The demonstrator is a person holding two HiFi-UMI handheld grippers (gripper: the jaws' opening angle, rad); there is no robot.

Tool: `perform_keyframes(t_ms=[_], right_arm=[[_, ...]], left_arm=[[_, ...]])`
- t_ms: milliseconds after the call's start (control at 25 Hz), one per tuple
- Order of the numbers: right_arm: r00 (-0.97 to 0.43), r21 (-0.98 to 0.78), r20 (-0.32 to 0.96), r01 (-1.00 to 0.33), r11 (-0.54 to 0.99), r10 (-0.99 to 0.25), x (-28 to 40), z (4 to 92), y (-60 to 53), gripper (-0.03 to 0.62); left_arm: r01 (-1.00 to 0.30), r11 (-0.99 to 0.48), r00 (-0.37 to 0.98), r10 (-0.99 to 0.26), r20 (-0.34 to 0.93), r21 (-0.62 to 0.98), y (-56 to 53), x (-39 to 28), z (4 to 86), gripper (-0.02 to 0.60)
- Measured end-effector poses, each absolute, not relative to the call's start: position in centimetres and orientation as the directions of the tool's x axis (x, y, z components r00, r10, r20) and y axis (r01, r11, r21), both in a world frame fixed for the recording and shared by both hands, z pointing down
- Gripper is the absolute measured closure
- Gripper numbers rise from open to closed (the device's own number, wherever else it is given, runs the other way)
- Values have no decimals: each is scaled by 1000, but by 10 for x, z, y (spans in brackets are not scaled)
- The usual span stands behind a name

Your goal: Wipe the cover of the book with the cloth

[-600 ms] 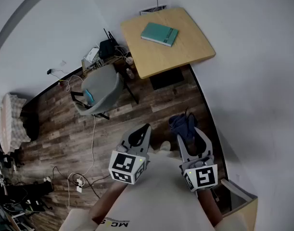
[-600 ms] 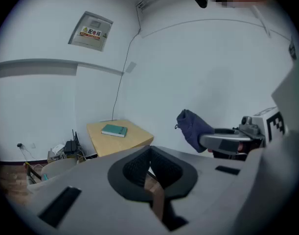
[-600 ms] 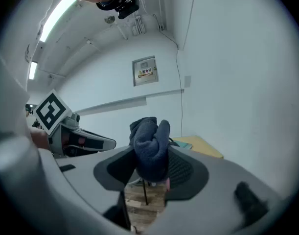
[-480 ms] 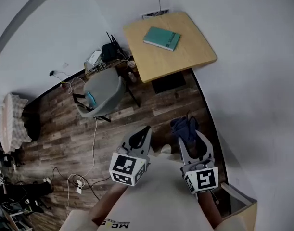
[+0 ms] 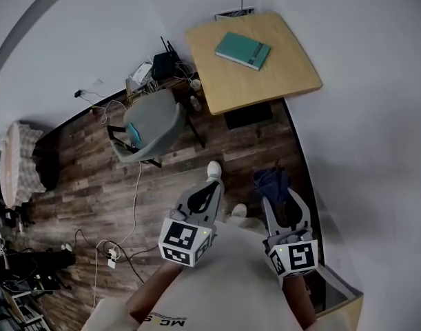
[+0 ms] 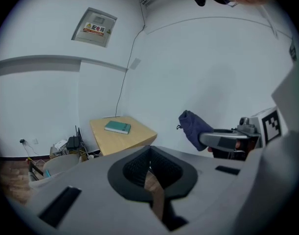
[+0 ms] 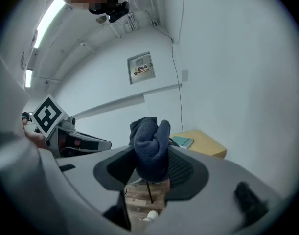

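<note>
A teal book [image 5: 242, 50] lies on the small wooden table [image 5: 279, 81] against the wall, far ahead of both grippers. It also shows small in the left gripper view as the book [image 6: 118, 127] and in the right gripper view as the book [image 7: 183, 142]. My right gripper [image 5: 278, 193] is shut on a bunched dark blue cloth [image 5: 270, 181], held up over the floor; the cloth [image 7: 150, 148] fills its jaws. My left gripper [image 5: 209, 187] is beside it, shut with nothing in it. From the left gripper view the cloth [image 6: 193, 128] sticks out of the right gripper [image 6: 222, 140].
A grey chair [image 5: 153, 126] stands on the wood floor left of the table. Cables, a router and small boxes [image 5: 155, 71] lie by the wall. A white wall runs along the right side. A white shoe [image 5: 213, 169] shows ahead of the left gripper.
The table and book have slid a little to the right in the head view, and a shoe has come into sight. Both grippers keep their pose, the cloth still held.
</note>
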State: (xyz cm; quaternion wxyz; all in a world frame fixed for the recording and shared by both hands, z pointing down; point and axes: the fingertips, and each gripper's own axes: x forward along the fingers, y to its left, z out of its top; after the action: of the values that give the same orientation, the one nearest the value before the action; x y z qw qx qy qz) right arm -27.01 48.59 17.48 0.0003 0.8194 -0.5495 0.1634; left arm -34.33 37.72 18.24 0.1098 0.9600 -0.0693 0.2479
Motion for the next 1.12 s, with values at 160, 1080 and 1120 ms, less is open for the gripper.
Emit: perform_keyframes(t_ms=[160,1080,1120], right_arm=[[350,-192,293,-890,-413,-890,-259,185,475,405],[512,-137,435,-775,-617,-741,-37,196,236,405],[518,-134,440,-769,-625,-733,-30,194,228,405]], left_arm=[[-182,-963,867,-63,494,197,365,-329,191,571],[-107,-930,886,72,458,352,87,-109,220,571],[-99,-929,888,79,454,355,78,-100,218,571]])
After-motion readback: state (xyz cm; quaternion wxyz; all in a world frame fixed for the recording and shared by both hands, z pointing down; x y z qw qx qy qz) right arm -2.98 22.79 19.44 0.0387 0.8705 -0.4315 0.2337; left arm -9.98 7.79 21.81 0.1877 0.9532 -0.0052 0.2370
